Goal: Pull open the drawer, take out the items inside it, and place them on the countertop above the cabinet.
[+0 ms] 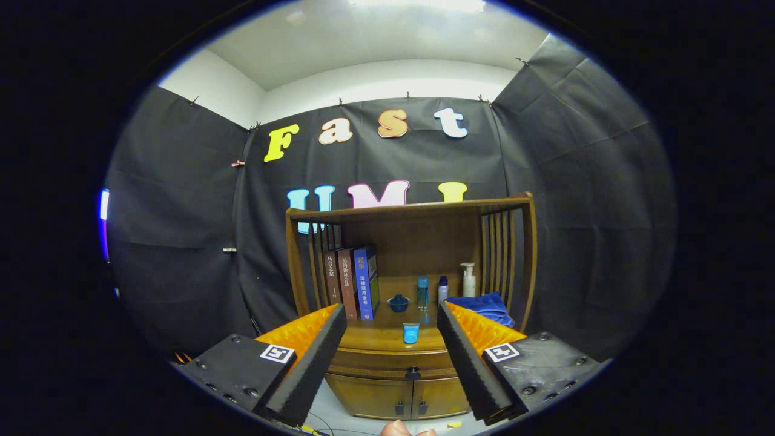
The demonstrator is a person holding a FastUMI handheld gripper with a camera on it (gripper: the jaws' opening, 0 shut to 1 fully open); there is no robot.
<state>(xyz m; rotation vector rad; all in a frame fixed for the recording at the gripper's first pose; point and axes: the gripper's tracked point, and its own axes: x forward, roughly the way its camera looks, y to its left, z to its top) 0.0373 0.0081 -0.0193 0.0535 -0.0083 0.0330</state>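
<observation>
The jaws (392,354) stand wide apart with nothing between them, held back from the wooden cabinet (387,396) and squared up to its front, so the whole piece sits framed in the gap. That stand-off and the open spread suit either coming in for a grip or having just let go; the view cannot settle which.

Straight ahead between the jaws runs the drawer (387,363), a shallow band under the countertop, shut flush with the cabinet face. Its small dark knob (413,372) sits at the middle of the front, roughly on the line between the two jaw tips, which is likely why the tool is centred where it is. What the drawer holds is hidden behind its closed front. Below it are two cupboard doors (396,398), also closed, each with its own small pull.

On the table top (375,336) above the drawer a small blue cup (411,332) stands near the front edge. Further back are a dark blue lidded bowl (398,303), a slim blue bottle (422,292), a smaller bottle (442,289) and a white pump bottle (468,279), with a folded blue cloth (484,306) at the right, partly behind the right jaw. Three books (352,283) lean upright at the left against the slatted side.

Whether any of these came from the drawer cannot be told: a shut drawer with goods on top fits a drawer yet to be emptied as well as one emptied and pushed closed again
</observation>
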